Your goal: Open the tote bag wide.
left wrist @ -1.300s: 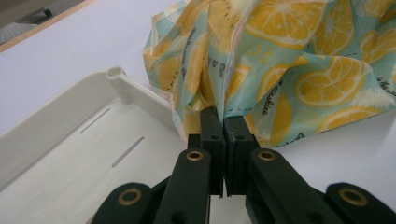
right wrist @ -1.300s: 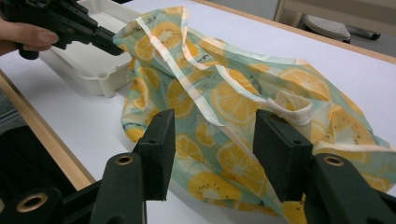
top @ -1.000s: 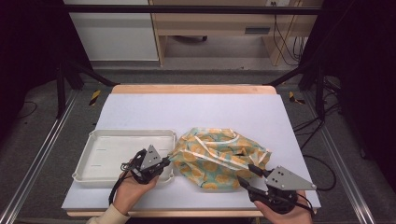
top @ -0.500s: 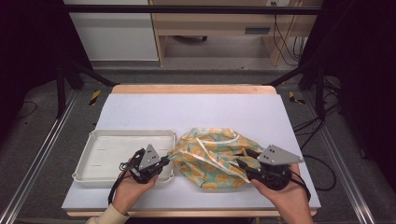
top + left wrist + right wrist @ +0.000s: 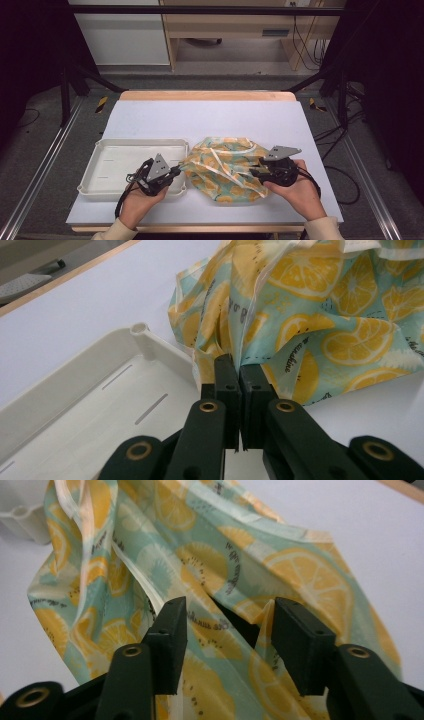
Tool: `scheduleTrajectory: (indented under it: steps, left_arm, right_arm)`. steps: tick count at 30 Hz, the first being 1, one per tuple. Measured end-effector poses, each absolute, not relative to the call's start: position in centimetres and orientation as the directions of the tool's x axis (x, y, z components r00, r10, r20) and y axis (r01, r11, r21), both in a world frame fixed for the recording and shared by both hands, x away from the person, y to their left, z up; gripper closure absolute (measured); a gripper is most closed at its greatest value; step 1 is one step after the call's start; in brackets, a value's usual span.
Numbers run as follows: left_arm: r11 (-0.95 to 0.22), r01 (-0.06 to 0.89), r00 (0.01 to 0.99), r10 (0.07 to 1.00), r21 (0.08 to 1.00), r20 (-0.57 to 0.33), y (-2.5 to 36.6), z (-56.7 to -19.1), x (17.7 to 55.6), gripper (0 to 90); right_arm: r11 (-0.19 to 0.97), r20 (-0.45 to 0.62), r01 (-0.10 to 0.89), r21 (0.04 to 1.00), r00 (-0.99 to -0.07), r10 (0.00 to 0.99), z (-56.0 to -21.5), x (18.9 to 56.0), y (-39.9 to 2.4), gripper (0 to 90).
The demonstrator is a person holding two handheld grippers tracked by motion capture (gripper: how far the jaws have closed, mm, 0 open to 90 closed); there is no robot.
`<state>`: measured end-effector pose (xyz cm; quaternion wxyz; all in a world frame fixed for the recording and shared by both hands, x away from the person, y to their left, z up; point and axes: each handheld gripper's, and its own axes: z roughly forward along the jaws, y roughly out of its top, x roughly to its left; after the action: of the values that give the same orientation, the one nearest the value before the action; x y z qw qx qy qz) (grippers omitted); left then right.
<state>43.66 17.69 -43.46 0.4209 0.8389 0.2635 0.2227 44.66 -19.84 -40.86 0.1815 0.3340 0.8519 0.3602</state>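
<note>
2 tongs [image 5: 176, 171] [image 5: 255, 173] flanking crumpled cloth [image 5: 225, 167]

The high view looks forward and down from above the near edge of the white-topped table [image 5: 210, 120], far enough back to take in the whole top and the floor beyond. The left gripper view sits low and close behind its own black jaws, facing the crumpled lemon-print cloth [image 5: 320, 315] and the corner of the shallow white plastic tray [image 5: 90, 390]. The right gripper view, equally close, faces the same cloth [image 5: 210, 555], which all three views share.
</note>
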Motion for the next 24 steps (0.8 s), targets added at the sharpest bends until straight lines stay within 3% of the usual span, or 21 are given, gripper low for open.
scheduleTrajectory:
  steps: [6, 14, 22, 24]
  left_arm:
    - [-0.498, 0.246, 0.762, 0.629, 0.832, 0.151, 17.6, -43.2, 43.5, 88.9]
    - [-0.459, 0.254, 0.764, 0.635, 0.851, 0.115, 18.0, -42.6, 43.5, 88.9]
    - [-0.438, 0.256, 0.764, 0.638, 0.862, 0.098, 18.2, -42.2, 43.5, 88.9]
    - [-0.436, 0.257, 0.765, 0.637, 0.863, 0.094, 18.2, -42.2, 43.5, 88.9]
  right_arm:
    - [0.561, -0.093, 0.442, 0.7, -0.723, 0.685, -41.8, 44.7, -19.4, 45.7]
    - [0.586, -0.107, 0.434, 0.685, -0.735, 0.67, -42.4, 44.1, -19.4, 53.8]
    - [0.604, -0.123, 0.408, 0.685, -0.752, 0.647, -42.3, 43.4, -19.8, 85.7]
    - [0.603, -0.125, 0.4, 0.69, -0.755, 0.644, -42.2, 43.2, -19.9, 90.0]
